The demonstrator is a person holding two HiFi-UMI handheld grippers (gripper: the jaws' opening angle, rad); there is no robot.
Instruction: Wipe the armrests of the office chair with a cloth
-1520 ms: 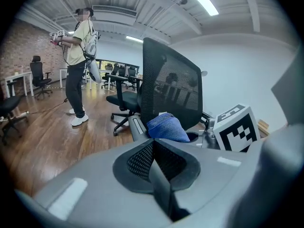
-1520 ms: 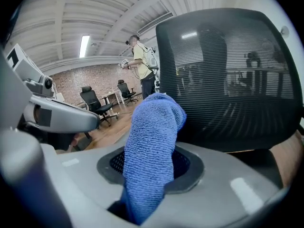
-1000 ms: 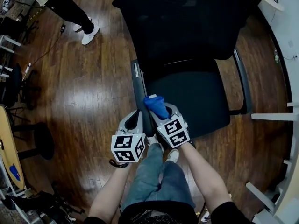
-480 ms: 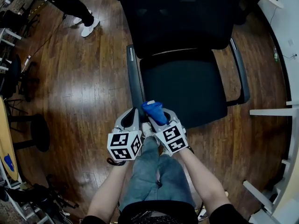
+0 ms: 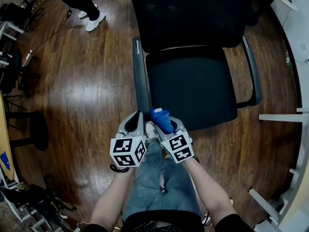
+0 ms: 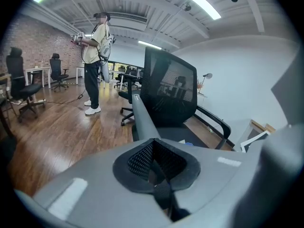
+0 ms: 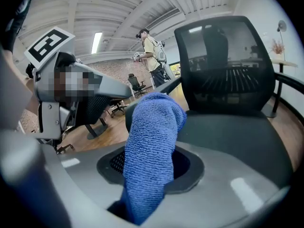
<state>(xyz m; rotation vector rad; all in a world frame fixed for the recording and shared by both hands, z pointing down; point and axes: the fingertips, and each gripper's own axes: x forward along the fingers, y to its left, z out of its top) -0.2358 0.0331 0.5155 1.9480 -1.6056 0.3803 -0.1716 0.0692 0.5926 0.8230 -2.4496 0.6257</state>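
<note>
Two grippers are held side by side just in front of the office chair (image 5: 193, 86), above the person's knees in jeans (image 5: 159, 180). The left gripper (image 5: 136, 121) is empty: the left gripper view shows its jaws pressed together with nothing between them (image 6: 159, 186). It sits at the front end of the near armrest (image 5: 141, 76) on the person's left, and contact can't be told. That armrest runs straight ahead in the left gripper view (image 6: 142, 120).

The right gripper (image 5: 169, 125) is clamped on the blue cloth (image 5: 161, 118). The terry cloth (image 7: 151, 141) stands up out of its closed jaws, by the seat's front corner, just beside the near armrest. The far armrest (image 5: 253, 71) is well apart from both.

The only print visible is the black-and-white square markers on the left cube (image 5: 127, 152) and the right cube (image 5: 180, 147).

Another person (image 6: 96, 56) in white shoes (image 5: 92, 21) stands on the wood floor (image 5: 82, 91).
</note>
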